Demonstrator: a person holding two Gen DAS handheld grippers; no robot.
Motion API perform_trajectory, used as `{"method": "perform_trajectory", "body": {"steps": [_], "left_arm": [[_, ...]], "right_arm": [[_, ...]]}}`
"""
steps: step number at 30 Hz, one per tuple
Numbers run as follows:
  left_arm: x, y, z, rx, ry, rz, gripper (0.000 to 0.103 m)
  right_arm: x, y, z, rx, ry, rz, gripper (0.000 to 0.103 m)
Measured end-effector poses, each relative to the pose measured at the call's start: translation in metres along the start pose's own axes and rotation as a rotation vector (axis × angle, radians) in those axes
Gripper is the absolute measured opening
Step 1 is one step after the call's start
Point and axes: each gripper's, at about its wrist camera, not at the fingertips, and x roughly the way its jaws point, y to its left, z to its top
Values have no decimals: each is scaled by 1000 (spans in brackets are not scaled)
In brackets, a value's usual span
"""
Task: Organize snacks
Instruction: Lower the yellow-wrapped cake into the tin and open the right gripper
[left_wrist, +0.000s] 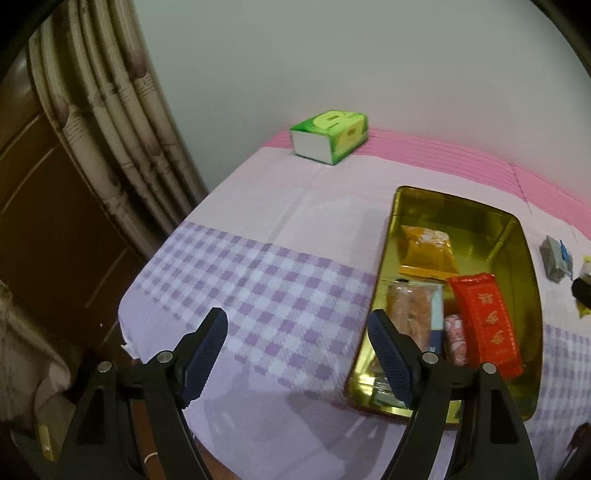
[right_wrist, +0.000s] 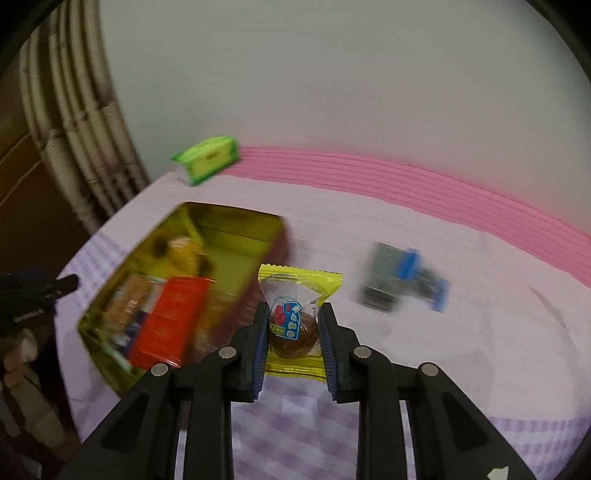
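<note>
Purple-checked cloth (left_wrist: 258, 288) is covering the table, and the gold tin (left_wrist: 517, 258) is sitting on it at three o'clock in the left wrist view, holding a red packet (left_wrist: 485, 321) and other snacks. Left gripper (left_wrist: 297, 354) is gaping wide beside the tin. Right gripper (right_wrist: 293, 345) is pinching a yellow candy wrapper (right_wrist: 299, 280), with the tin at nine o'clock.
</note>
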Motion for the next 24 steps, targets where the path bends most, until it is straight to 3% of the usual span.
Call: {"method": "perform_trajectory", "body": {"steps": [8, 24], "left_arm": [[4, 4, 2, -10, 14, -8, 79], [9, 11, 3, -35, 34, -21, 79]], "right_arm": [[33, 46, 22, -41, 23, 36, 24], [92, 69, 43, -81, 87, -9, 24]]}}
